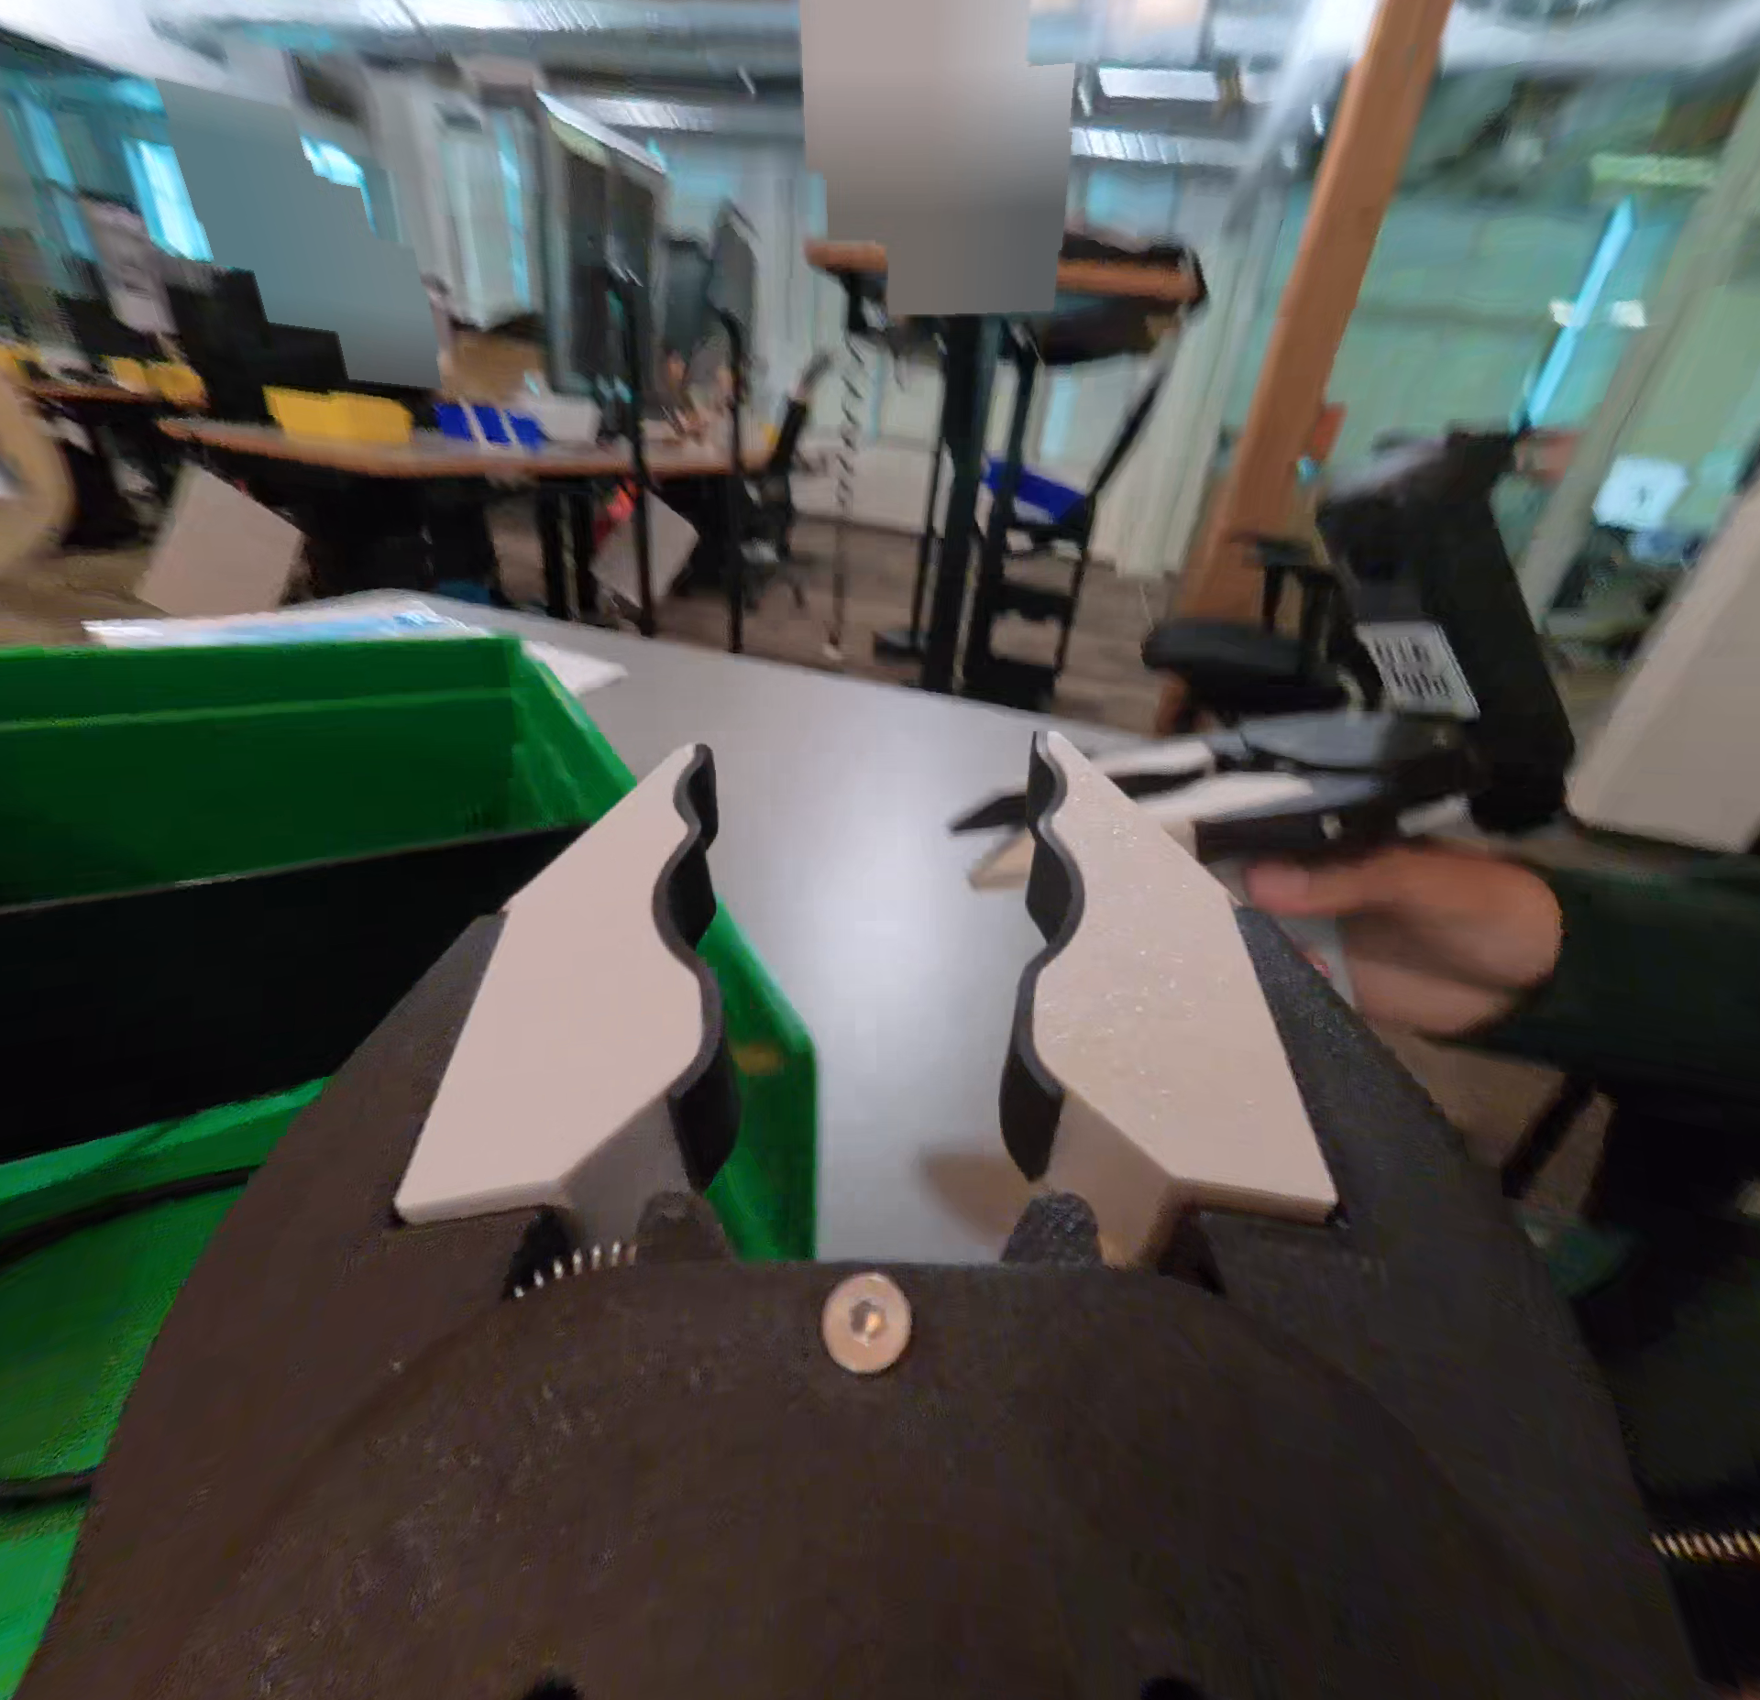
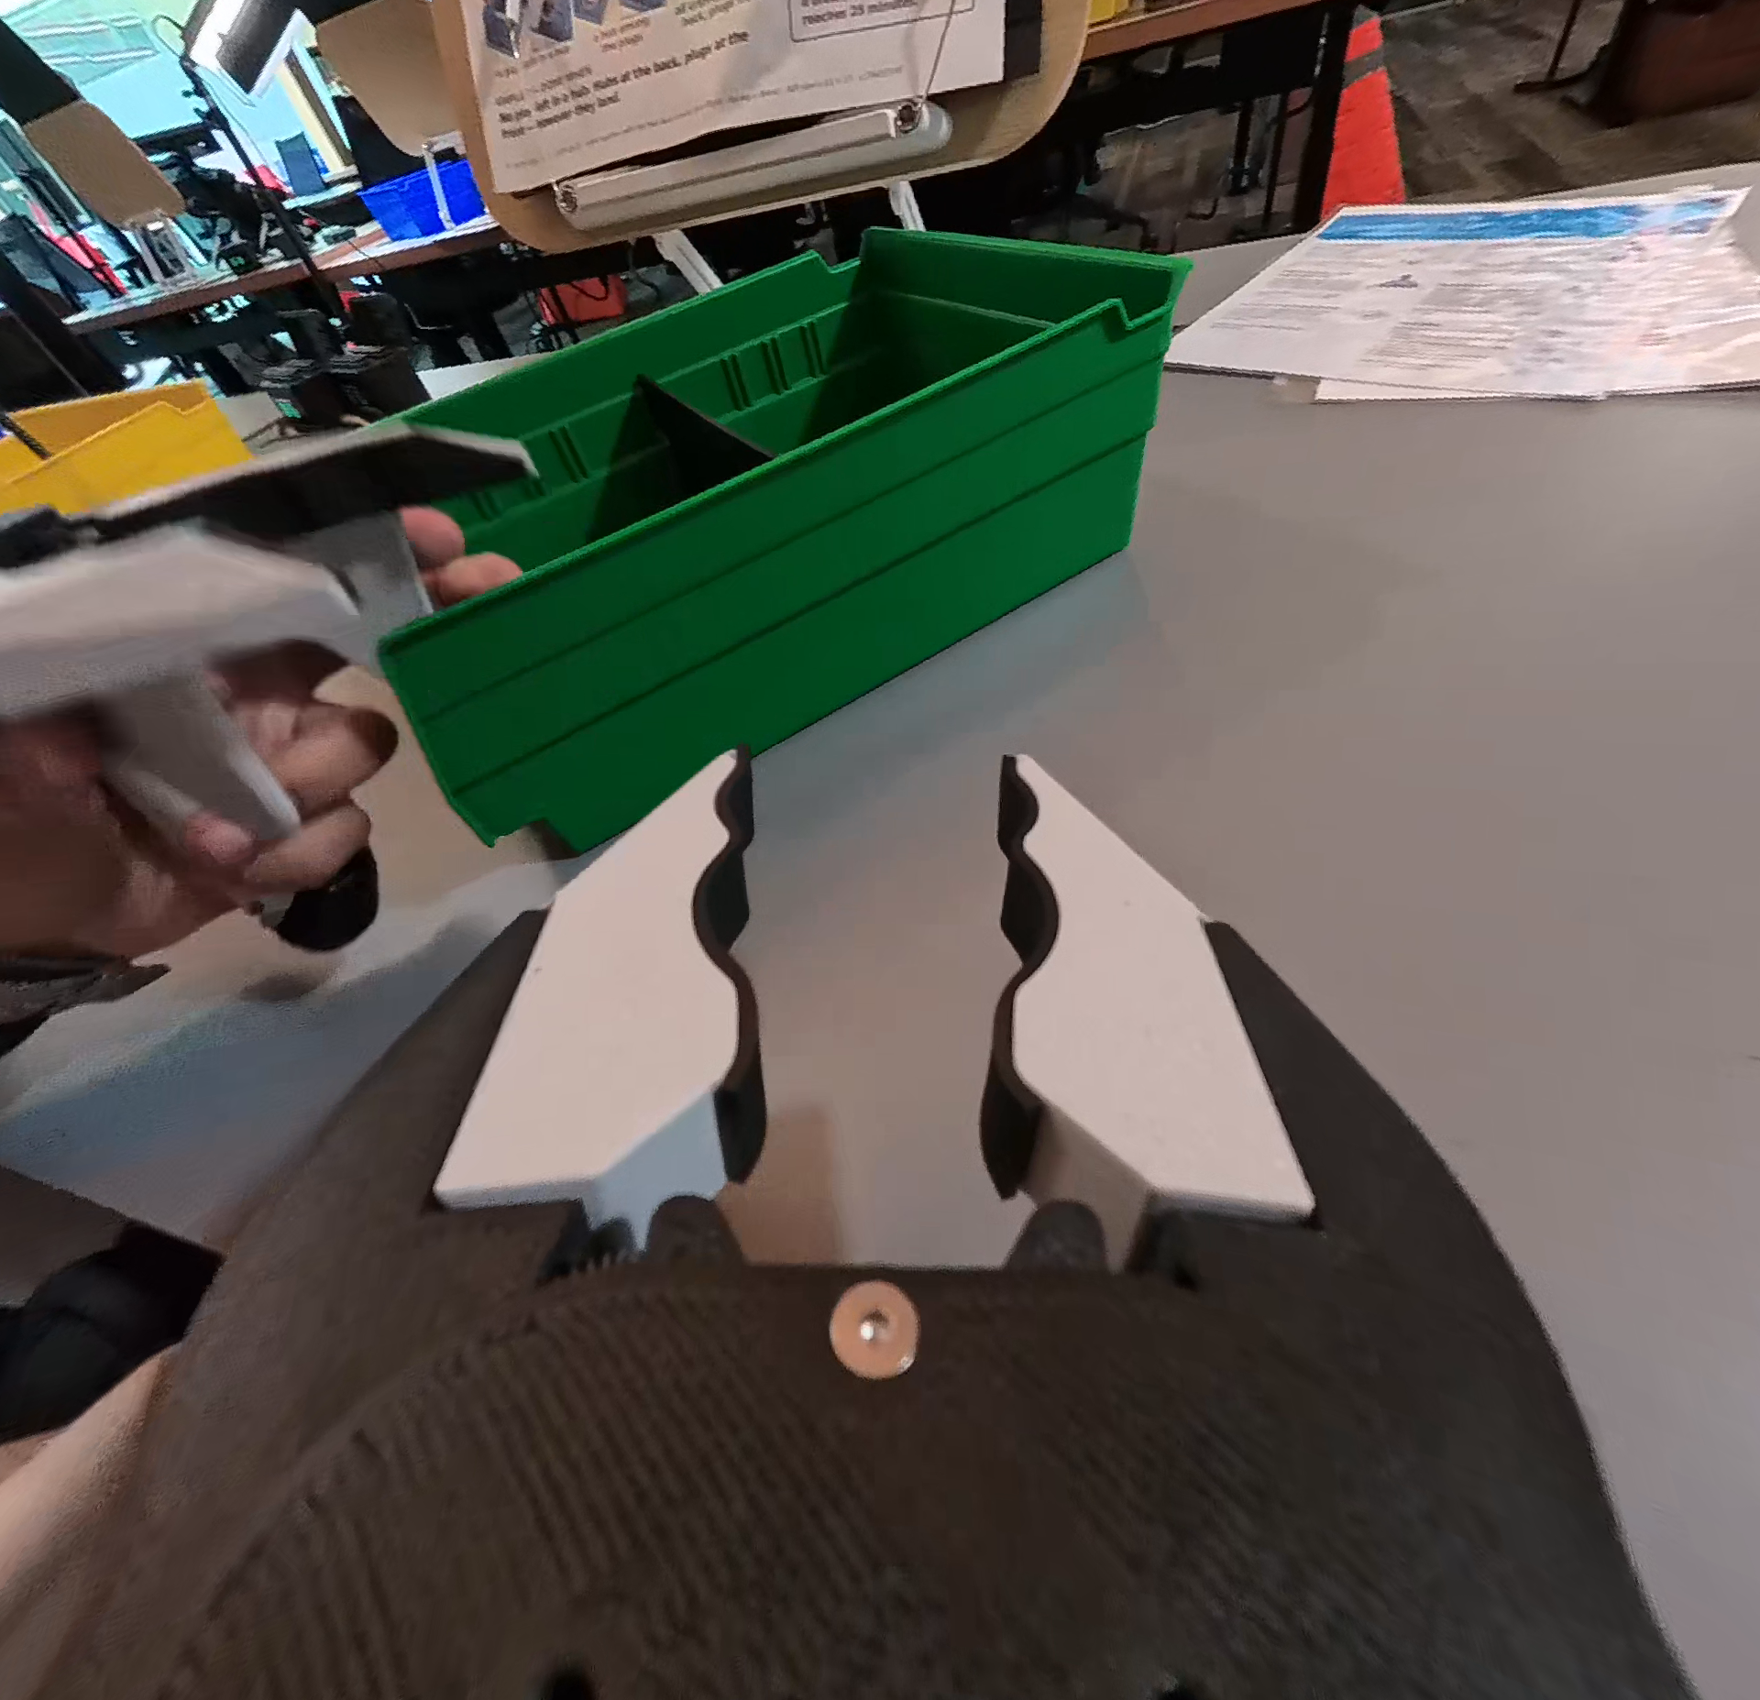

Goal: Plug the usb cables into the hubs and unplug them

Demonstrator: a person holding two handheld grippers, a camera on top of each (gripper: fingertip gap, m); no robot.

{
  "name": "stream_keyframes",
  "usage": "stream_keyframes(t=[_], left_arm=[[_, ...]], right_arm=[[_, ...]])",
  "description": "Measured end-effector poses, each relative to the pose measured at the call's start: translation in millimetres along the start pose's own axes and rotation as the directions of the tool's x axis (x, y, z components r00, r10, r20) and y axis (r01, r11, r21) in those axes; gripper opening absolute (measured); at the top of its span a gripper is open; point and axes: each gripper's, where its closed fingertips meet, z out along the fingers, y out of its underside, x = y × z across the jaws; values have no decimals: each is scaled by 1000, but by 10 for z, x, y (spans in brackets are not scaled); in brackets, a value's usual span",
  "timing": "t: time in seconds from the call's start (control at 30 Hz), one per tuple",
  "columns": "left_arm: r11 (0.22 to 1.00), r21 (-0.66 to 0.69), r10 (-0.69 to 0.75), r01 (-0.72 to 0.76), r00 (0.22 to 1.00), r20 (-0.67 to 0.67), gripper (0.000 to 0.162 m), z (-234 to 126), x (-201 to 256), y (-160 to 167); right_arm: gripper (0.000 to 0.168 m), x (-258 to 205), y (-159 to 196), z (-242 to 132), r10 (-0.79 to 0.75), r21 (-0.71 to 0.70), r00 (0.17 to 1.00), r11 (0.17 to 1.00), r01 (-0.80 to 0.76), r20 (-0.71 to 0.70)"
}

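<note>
No USB cable or hub can be made out clearly in either view; only a dark cord-like shape (image 1: 114,1207) lies in the green bin's near compartment, too blurred to name. The left gripper (image 1: 871,769) hangs over the green bin's (image 2: 790,550) edge, jaws wide and empty. The right gripper (image 2: 874,774) hovers above the grey table (image 2: 1381,702), jaws wide and empty, the bin just ahead to its left. A black divider (image 2: 667,455) splits the bin. Printed sheets (image 2: 1486,293) lie beyond, to the right.
</note>
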Motion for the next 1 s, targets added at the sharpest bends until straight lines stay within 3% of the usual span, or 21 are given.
stream_keyframes(t=[0.07, 0.13, 0.2, 0.27, 0.33, 0.5, 0.53, 0.6, 0.7, 0.83, 0.9, 1.0], left_arm=[[996, 87, 7, -17, 993, 118, 65, -184, -305, -213], [991, 88, 64, -102, 932, 358, 61, -479, -813, -318], [979, -20, 166, -203, 738, 654, 59, -938, -1404, -340], [961, -158, 259, -227, 544, 798, 58, -1330, -1798, -300], [955, -250, 297, -161, 506, 810, 62, -1454, -2000, -147], [964, -263, 188, 45, 585, 789, 68, -1395, -2128, 234], [963, -266, 185, 49, 600, 778, 67, -1362, -2109, 254], [953, -300, 209, 32, 647, 733, 51, -1254, -2019, 303], [941, -338, 258, -10, 667, 699, 51, -1147, -1913, 319], [935, -345, 256, -82, 828, 499, 21, -829, -1539, 394], [930, -347, 258, -121, 887, 384, 16, -649, -1289, 445], [909, -358, 306, -215, 925, 223, 26, -433, -922, 520]], right_arm=[[53, -41, 14, -5, 12, -7, 1000, 1000, -12, 21], [54, -84, 31, -5, 17, -16, 999, 1000, -16, 39], [55, -125, 49, 1, 8, -24, 999, 1000, -6, 51], [55, -158, 69, 20, -8, -34, 998, 999, 10, 57], [57, -186, 94, 47, -24, -45, 998, 999, 26, 62], [61, -320, 178, 109, -65, -73, 993, 995, 72, 96], [63, -357, 194, 115, -76, -77, 991, 993, 85, 106], [67, -439, 221, 116, -80, -83, 988, 992, 91, 133], [69, -530, 280, 117, -10, -113, 984, 993, 30, 178], [76, -493, 294, 121, 30, -134, 981, 991, -4, 192], [80, -315, 231, 128, 0, -116, 991, 993, 15, 130], [78, 143, 58, 141, -47, -76, 999, 996, 47, -9]])
